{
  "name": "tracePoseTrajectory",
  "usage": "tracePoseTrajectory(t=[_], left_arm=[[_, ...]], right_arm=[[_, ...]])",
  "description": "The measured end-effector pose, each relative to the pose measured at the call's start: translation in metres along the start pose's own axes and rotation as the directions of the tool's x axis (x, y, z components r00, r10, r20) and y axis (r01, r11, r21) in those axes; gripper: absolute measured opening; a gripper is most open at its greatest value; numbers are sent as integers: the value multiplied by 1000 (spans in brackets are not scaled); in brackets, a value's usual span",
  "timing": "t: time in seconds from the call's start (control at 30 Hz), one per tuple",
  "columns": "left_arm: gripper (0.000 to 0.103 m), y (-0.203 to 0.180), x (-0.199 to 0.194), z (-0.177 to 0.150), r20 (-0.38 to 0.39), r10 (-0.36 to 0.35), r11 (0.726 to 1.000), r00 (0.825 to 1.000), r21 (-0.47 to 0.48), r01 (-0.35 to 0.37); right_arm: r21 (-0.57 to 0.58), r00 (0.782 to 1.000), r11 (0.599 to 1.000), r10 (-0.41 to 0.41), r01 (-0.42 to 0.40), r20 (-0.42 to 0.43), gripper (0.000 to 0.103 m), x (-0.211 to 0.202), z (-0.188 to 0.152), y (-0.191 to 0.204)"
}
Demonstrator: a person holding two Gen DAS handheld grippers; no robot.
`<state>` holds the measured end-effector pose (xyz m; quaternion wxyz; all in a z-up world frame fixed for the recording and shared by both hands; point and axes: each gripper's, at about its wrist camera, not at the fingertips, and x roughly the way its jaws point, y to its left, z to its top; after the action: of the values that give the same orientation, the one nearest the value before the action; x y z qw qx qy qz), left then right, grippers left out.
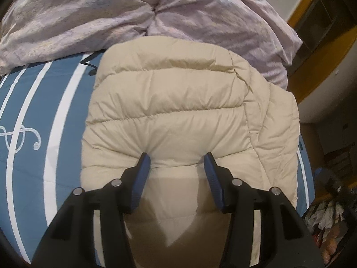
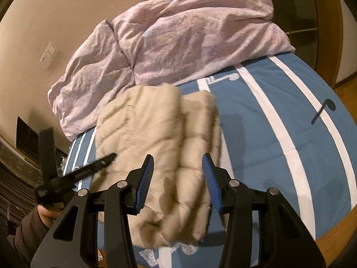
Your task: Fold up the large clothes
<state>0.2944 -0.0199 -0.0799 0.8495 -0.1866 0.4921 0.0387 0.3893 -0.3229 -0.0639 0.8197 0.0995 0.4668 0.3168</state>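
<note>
Left wrist view: the left gripper (image 1: 177,157) points steeply down, its 2 blue pads (image 1: 142,174) apart, both tips pressed into the top surface of 1 beige puffer jacket (image 1: 169,102); a ridge of fabric lies between the tips, but the pads do not clamp it. The jacket lies folded into a block directly ahead of and beneath this tool, on 1 blue bedspread (image 1: 29,156) with white stripes. Beyond the jacket's far edge rests 1 crumpled lilac duvet (image 1: 111,15).

Right wrist view: the right gripper (image 2: 178,159) hovers over the near end of the same jacket (image 2: 142,129), its jaws apart with nothing between them and not touching the fabric, which is blurred here. At lower left, the left gripper (image 2: 67,176) reaches onto the jacket's left edge, held by 1 hand (image 2: 48,214) in a dark sleeve. The bedspread (image 2: 279,156) extends right; the duvet (image 2: 178,35) lies behind.
</note>
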Motion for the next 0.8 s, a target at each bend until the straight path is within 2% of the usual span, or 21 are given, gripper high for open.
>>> tracePoseTrajectory(t=[0.23, 0.5, 0.8], left_arm=[[52, -10, 9, -8, -20, -1, 1000, 1000, 20, 2], [54, -11, 10, -8, -30, -6, 1000, 1000, 29, 7], [56, -12, 12, -8, -38, -17, 999, 999, 48, 19]], right_arm=[[-51, 1000, 998, 21, -21, -6, 47, 13, 8, 31], [-96, 1000, 995, 2, -3, -13, 47, 33, 14, 58], [-83, 996, 993, -85, 85, 2, 47, 59, 24, 64]])
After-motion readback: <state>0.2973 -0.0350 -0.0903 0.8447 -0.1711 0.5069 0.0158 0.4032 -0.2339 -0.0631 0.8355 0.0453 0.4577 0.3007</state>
